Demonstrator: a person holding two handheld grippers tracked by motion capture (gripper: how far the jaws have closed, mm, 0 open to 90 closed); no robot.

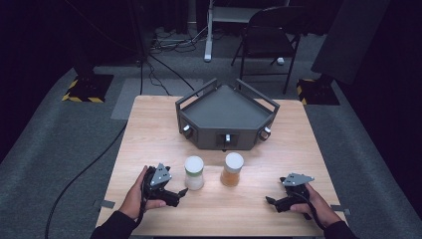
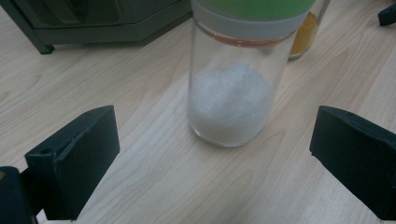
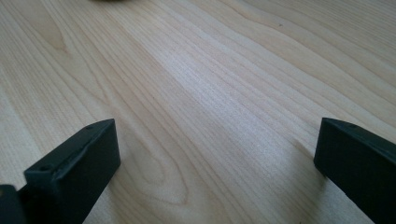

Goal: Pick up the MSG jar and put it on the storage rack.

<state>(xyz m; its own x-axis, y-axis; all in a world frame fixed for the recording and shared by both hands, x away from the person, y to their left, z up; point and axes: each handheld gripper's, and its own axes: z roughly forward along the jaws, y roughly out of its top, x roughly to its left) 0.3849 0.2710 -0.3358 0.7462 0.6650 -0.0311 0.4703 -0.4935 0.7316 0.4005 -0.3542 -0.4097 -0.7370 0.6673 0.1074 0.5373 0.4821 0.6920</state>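
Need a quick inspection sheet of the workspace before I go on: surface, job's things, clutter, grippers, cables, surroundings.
Surface: wooden table, bare light wood.
Job's things: white-powder jar upright, ahead of the left gripper; orange-powder jar upright beside it.
Clutter: dark grey tray at the far edge.
Grippers: left gripper open, jar not yet between the fingers; right gripper open over bare wood.
Cables: black cable on the floor, left.
Surroundings: grey carpet, folding chair behind.
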